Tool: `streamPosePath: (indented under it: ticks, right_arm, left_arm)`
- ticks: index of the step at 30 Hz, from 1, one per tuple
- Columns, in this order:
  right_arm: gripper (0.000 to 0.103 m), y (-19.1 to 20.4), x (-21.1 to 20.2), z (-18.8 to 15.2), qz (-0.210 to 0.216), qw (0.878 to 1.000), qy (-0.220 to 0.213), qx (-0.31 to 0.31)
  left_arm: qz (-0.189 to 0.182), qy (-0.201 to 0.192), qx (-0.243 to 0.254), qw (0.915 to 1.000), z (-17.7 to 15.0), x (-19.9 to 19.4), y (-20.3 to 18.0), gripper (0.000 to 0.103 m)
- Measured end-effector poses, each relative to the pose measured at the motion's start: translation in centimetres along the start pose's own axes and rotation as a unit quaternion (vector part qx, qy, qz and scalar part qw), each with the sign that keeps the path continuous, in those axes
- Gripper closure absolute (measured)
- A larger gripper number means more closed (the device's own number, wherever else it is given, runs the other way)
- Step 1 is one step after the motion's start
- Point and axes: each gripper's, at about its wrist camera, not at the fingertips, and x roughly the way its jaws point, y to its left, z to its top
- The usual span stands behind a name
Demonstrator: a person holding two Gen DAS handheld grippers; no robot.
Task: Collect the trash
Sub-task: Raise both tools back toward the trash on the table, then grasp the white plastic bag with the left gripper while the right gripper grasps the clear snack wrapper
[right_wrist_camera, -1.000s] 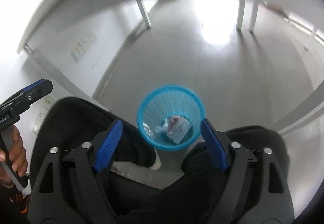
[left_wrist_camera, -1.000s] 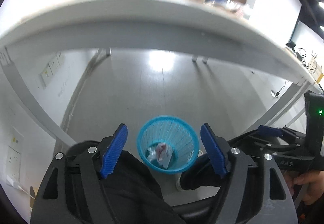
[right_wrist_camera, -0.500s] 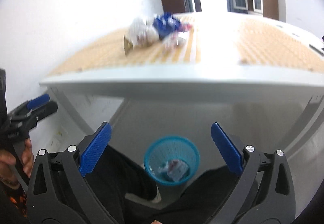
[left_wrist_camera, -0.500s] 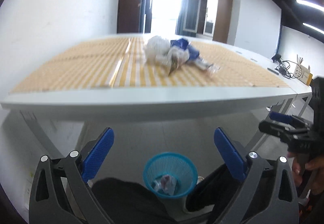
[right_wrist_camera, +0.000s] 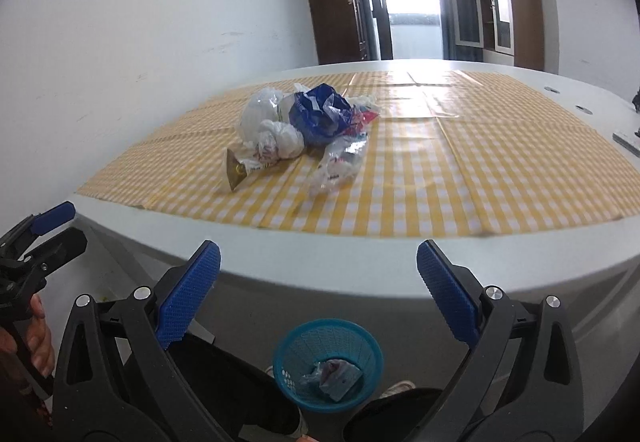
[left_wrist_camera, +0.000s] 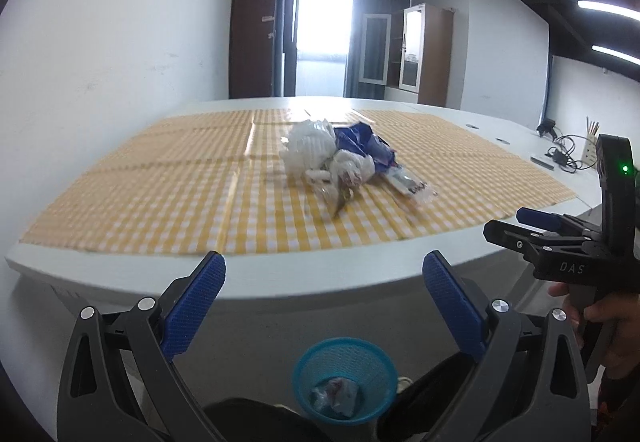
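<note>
A pile of trash (left_wrist_camera: 340,158) lies mid-table on the yellow checked cloth: white plastic bags, a crumpled blue bag (right_wrist_camera: 320,114), a clear wrapper (right_wrist_camera: 340,162) and a gold wrapper (right_wrist_camera: 236,170). A blue bin (left_wrist_camera: 344,382) stands on the floor below the table edge with some crumpled wrappers inside; it also shows in the right wrist view (right_wrist_camera: 328,362). My left gripper (left_wrist_camera: 324,306) is open and empty, short of the table edge. My right gripper (right_wrist_camera: 318,298) is open and empty, also short of the edge. Each gripper appears at the side of the other's view.
The white table (left_wrist_camera: 280,278) has a rounded near edge. Cables, a pen holder and a flat device (left_wrist_camera: 568,158) sit at its far right. The person's dark-clothed legs flank the bin. A wall runs along the left; cabinets and a bright doorway stand behind.
Both grippers have tilted up from looking down at the bin under the table to facing the tabletop and the trash pile. Both stayed open and empty.
</note>
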Motion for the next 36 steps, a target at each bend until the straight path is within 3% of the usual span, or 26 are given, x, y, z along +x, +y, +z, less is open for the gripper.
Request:
streamPosePath:
  ticks: [6, 11, 13, 15, 19, 25, 33, 36]
  right_arm:
    - [0.012, 0.2, 4.0, 3.0, -0.018, 0.999, 0.017, -0.025]
    - [0.023, 0.1, 7.7, 4.9, -0.011, 0.999, 0.045, -0.018]
    - [0.036, -0.1, 9.0, 5.2, -0.012, 0.998, 0.062, -0.014]
    - [0.041, -0.4, 10.3, 5.3, -0.003, 0.997, 0.078, -0.001]
    - [0.065, -1.0, 11.8, 5.3, 0.011, 0.995, 0.096, 0.012]
    - [0.084, -2.5, 11.9, 5.2, 0.028, 0.994, 0.096, 0.042]
    - [0.089, -4.0, 10.4, 4.9, 0.015, 0.995, 0.084, 0.05]
    - [0.09, -4.7, 9.4, 4.9, 0.013, 0.996, 0.075, 0.054]
  left_arm:
    - [0.011, -0.006, -0.013, 0.9998, 2.7, 1.8, 1.6, 0.006]
    - [-0.023, 0.026, -0.032, 0.9989, 4.8, 5.2, 2.1, 0.006]
    - [-0.018, 0.031, -0.02, 0.9992, 5.7, 6.6, 2.0, 0.006]
    - [-0.013, 0.04, -0.017, 0.999, 6.7, 8.0, 2.2, 0.006]
    - [-0.033, 0.066, -0.018, 0.9971, 8.1, 11.2, 1.8, 0.006]
    - [-0.059, 0.096, -0.003, 0.9936, 9.2, 15.5, -0.4, 0.006]
    - [-0.069, 0.141, 0.011, 0.9876, 9.1, 20.7, -2.1, 0.008]
    - [-0.074, 0.155, 0.015, 0.985, 8.7, 21.9, -2.4, 0.021]
